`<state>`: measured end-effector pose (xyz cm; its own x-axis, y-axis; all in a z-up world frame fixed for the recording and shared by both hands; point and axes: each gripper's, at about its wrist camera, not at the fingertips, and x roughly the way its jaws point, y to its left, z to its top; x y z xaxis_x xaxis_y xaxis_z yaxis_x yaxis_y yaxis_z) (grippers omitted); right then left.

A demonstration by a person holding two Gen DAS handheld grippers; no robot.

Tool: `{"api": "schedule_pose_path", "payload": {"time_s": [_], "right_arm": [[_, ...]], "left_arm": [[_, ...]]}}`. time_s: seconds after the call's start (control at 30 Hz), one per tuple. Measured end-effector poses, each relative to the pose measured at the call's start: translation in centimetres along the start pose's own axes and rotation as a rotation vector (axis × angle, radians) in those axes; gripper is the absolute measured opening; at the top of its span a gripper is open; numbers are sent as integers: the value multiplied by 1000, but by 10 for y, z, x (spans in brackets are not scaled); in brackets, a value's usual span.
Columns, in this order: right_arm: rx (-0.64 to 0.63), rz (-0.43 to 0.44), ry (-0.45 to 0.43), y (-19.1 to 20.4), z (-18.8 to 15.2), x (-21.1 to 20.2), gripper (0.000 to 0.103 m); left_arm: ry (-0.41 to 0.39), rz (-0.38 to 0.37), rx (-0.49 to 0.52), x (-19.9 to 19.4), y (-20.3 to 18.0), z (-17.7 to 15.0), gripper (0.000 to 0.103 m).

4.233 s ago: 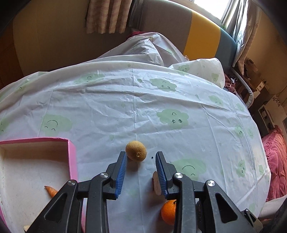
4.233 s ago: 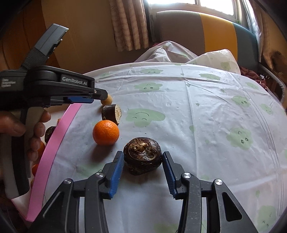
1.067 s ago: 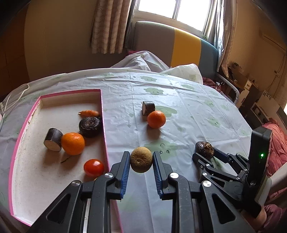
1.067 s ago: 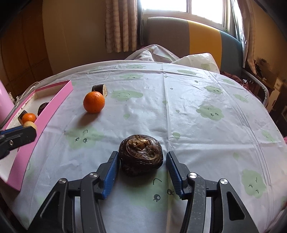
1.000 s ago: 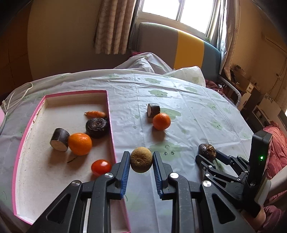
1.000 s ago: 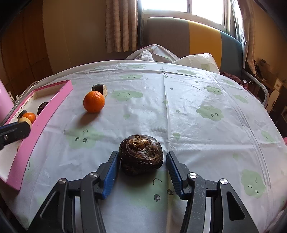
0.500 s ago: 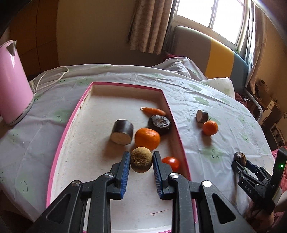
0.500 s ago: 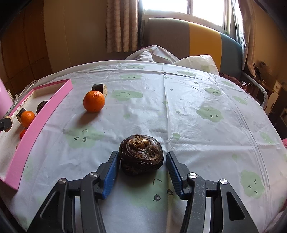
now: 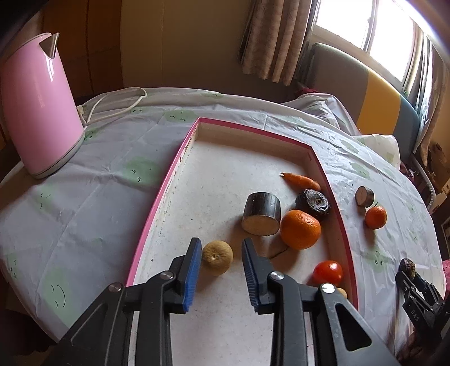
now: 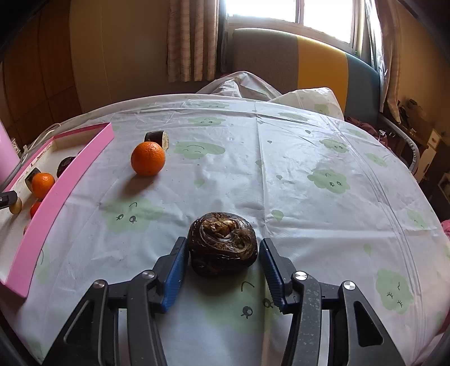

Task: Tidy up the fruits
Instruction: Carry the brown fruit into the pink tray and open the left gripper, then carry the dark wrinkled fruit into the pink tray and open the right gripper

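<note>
Hovering low over the pink-rimmed tray (image 9: 168, 180), the left gripper (image 9: 221, 254) has its blue-padded fingers spread apart. A small tan, rough-skinned fruit (image 9: 217, 257) sits on the tray floor between them, close to the left pad, with a clear gap on the right side.

Just past that fruit, inside the tray, lie a large orange (image 9: 300, 229), a dark-skinned cut chunk (image 9: 261, 217) showing its pale face, and a red tomato (image 9: 328, 272) nearer the tray's right wall. Farther in are a dark ridged root (image 9: 312, 203) and a small carrot (image 9: 301, 180) by the right wall.

Outside the tray on the cloud-patterned tablecloth (image 9: 84, 183), a smaller orange (image 9: 375, 217) rests beside another cut chunk (image 9: 364, 196). A pink kettle (image 9: 36, 107) stands on the far left of the table, its white cord (image 9: 115, 104) trailing behind.

From the right wrist view, the right gripper (image 10: 222, 254) sits low over the cloth with a dark, knobbly taro-like root (image 10: 222, 250) between its fingers. The left pad appears to touch the root; on the right a thin gap shows, so whether it is gripped is unclear. Beyond it, the orange on the cloth (image 10: 148, 158) lies near the tray's pink wall (image 10: 64, 191). At the far end are a striped sofa back (image 10: 309, 67), curtains (image 10: 191, 39) and a bright window (image 10: 287, 11).
</note>
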<state>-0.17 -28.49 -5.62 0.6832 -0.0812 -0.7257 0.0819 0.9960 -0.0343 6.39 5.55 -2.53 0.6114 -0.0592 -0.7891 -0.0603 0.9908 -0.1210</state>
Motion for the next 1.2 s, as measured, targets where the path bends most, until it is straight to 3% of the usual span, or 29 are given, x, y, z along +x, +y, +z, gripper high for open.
{"api": "schedule_pose_path", "payload": {"time_s": [0.47,0.67,0.8,1.0,1.2], "right_arm": [[-12,8,17,2,4,-1,46],[-17,57,9,11,14,-13,46],[-53,164,5,37,24,-25,46],[-150,400,11,101,41,-43,46],[-267,542,50,174,54,-40,46]], "left_arm": [[-43,-18,14,-20,-2,-6,33],[-59,-18,13,-27,3,-9,33],[-61,-22,-7,-30,12,-8,33],[-98,-2,-23,-40,28,-3,33],[-105,25,-57,-45,42,-2,33]]}}
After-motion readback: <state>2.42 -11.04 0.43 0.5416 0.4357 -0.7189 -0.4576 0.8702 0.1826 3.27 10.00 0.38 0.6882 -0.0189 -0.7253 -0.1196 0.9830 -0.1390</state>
